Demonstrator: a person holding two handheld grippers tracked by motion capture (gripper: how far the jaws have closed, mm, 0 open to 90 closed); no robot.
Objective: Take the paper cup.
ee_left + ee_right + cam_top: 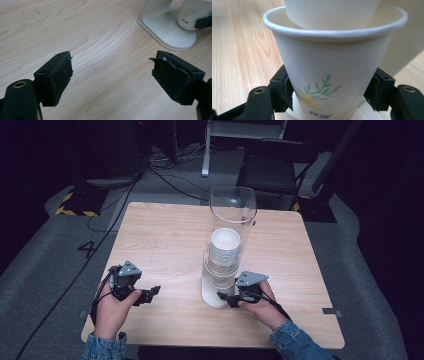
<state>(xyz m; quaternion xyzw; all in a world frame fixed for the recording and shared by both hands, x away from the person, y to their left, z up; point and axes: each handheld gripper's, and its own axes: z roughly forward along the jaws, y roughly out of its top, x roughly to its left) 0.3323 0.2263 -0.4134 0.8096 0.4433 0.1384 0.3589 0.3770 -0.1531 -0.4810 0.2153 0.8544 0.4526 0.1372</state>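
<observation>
right gripper [329, 92] clamped on bottom paper cup [332, 75], pads pressing both sides, flower print facing camera. second cup [332, 12] nested just above. cup stack [225, 251] inside clear tube dispenser [232, 210] on white base [165, 27], mid-table [170, 240]. left gripper [112, 77] spread wide, holding nothing, low over bare wood left of base. possibly hovering, contact with tabletop unclear.

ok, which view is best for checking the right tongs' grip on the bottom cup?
The right gripper view: the bottom cup sits between both pads, printed flower facing the camera. The high view shows the right tongs at the dispenser base. The left gripper view catches the cup's side at the frame edge.
</observation>
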